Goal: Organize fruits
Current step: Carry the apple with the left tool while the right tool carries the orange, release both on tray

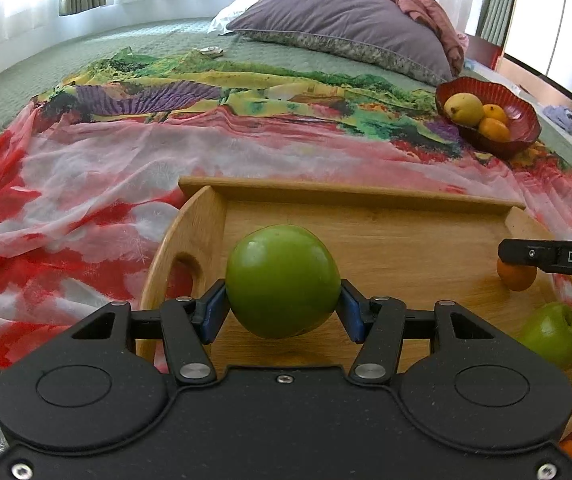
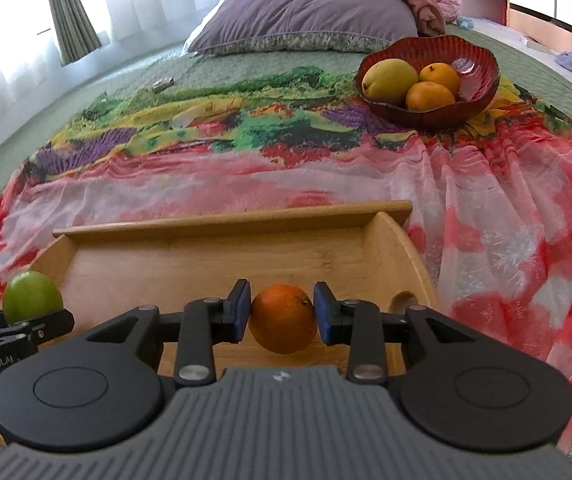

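orange between fingers, wooden tray

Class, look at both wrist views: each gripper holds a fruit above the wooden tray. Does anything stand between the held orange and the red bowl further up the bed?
Nothing visible does. From the right gripper, shut on the orange, only the tray's far wall and flat patterned cloth lie before the red bowl.

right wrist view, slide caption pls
Right gripper holds an orange over the wooden tray, red fruit bowl beyond.
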A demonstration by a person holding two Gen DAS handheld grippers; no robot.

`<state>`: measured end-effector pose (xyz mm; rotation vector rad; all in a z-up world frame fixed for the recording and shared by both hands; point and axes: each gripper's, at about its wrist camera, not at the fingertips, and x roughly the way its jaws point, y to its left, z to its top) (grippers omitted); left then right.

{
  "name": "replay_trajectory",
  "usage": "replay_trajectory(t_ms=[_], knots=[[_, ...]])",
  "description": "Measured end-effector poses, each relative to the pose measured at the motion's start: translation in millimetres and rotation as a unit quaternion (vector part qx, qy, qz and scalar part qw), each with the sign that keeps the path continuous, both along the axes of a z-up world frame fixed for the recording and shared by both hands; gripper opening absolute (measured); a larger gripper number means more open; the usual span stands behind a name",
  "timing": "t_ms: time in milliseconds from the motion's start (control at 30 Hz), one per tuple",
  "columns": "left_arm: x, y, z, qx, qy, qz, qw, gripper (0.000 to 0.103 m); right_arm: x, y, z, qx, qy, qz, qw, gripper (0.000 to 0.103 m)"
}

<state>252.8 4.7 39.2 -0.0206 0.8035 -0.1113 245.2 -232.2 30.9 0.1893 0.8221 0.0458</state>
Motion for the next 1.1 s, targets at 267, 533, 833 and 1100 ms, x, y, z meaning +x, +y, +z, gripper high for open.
replay_trajectory(t_ms=[267,533,833,1100], knots=[[0.6,-0.4,-6.1,0.004,0.004,0.003,1.0000,0.055,0.8,3.7,-2.5,-0.010,0.000,0.005,1.000,0.039],[1.5,-0.5,-10.4,0.005,0.007,0.000,1.0000,0.055,-0.3,3.9,-2.6,-0.012,-0.001,0.007,1.000,0.040],[1.7,-1.4,-9.9,0.008,0.006,0.001,1.0000,0.055,-1.4,3.8,-2.9,-0.010,-0.001,0.006,1.000,0.040],[1.9,-1.8,-9.8,0.007,0.007,0.002,0.9999,0.055,-1.9,2.7,-3.2,-0.004,-0.003,0.006,1.000,0.044]])
